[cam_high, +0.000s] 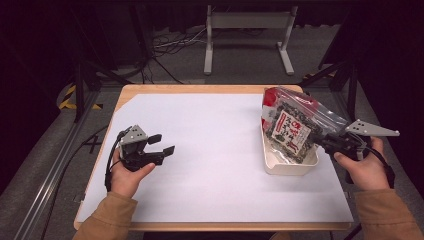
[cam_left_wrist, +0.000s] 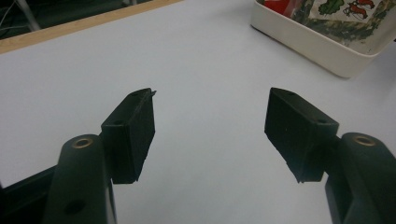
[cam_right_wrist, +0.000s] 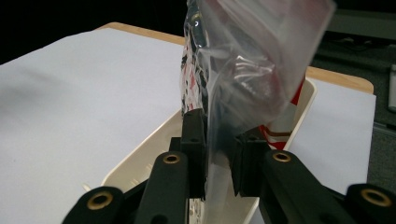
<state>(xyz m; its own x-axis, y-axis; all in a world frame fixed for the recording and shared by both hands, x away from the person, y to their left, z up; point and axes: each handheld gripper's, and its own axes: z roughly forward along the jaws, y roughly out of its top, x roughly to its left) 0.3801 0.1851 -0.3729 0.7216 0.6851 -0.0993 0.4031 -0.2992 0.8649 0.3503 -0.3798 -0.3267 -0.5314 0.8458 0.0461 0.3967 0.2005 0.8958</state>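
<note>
Right gripper view: right claw (cam_right_wrist: 219, 158) clamps clear bag (cam_right_wrist: 252, 70), apparently over tray (cam_right_wrist: 140, 158); left claw (cam_left_wrist: 210, 135) released.

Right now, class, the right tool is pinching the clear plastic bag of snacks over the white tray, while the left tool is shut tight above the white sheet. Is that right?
Not quite. The left tool is open, not shut: the left gripper view shows its jaws wide apart with nothing between them. The rest holds: the right tool pinches the clear plastic bag over the white tray, and the left one is above the white sheet.
</note>
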